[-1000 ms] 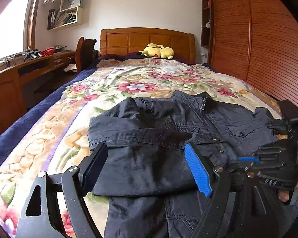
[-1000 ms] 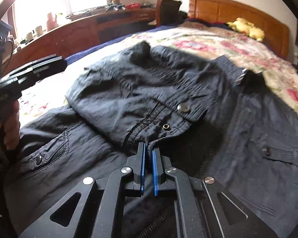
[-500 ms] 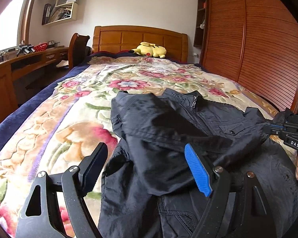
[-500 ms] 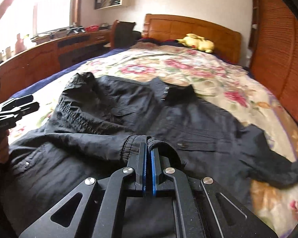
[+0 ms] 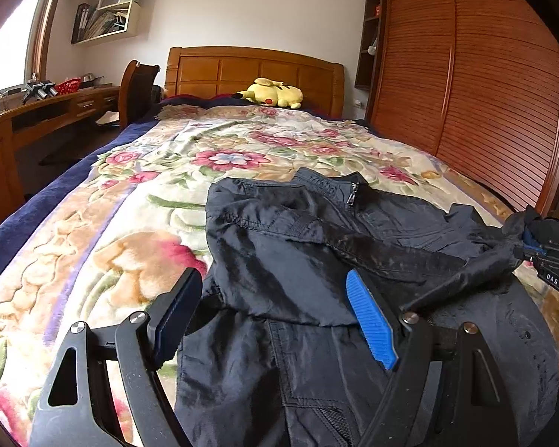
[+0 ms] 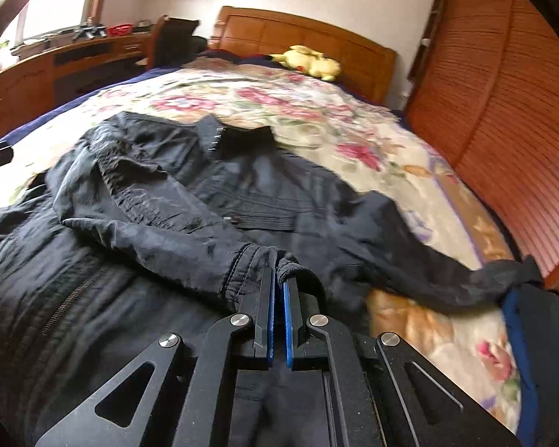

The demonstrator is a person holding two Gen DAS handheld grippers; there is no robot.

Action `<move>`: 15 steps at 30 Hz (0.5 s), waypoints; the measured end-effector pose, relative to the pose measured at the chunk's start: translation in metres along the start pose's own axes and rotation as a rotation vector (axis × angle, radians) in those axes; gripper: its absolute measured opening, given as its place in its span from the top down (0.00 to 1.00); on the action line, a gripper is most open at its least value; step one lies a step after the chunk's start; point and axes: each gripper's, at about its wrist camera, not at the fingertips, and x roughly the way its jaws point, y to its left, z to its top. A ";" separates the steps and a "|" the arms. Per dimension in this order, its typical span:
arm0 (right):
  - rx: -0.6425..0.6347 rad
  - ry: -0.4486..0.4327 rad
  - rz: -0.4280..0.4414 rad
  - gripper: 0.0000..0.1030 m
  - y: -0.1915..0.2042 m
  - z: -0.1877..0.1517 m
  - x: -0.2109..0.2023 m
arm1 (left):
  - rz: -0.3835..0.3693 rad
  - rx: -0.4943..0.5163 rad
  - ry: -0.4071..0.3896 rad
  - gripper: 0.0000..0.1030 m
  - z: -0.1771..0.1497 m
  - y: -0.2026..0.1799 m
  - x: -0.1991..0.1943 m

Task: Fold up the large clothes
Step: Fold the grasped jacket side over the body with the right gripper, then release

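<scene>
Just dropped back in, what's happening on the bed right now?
A person is folding a dark jacket laid out on the floral bedspread. The right tongs are shut on the cuff of one sleeve, holding it stretched across the jacket's front. The left tongs are open above the near part of the jacket and grip nothing. The other sleeve lies out to the side on the bedspread, not yet folded in.
</scene>
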 end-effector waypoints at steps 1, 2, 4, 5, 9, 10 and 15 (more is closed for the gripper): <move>-0.002 -0.006 -0.023 0.97 0.000 0.001 -0.002 | 0.001 0.001 -0.003 0.22 0.000 -0.001 0.000; -0.002 -0.010 -0.034 0.97 0.000 0.001 -0.005 | 0.001 0.004 -0.004 0.22 0.000 -0.003 0.001; 0.010 -0.019 -0.076 0.97 0.000 0.001 -0.006 | -0.004 0.018 -0.003 0.22 0.000 -0.006 0.001; 0.015 -0.021 -0.079 0.96 -0.001 -0.001 -0.006 | -0.005 0.026 -0.002 0.22 0.000 -0.009 0.001; 0.023 0.011 -0.037 0.96 0.005 -0.008 0.002 | -0.001 0.044 0.001 0.22 -0.002 -0.013 0.001; 0.026 0.024 -0.020 0.96 0.007 -0.011 0.001 | -0.002 0.046 0.002 0.22 -0.002 -0.014 0.001; 0.069 0.081 0.064 0.96 0.006 -0.033 -0.002 | -0.003 0.070 0.008 0.22 -0.002 -0.021 0.002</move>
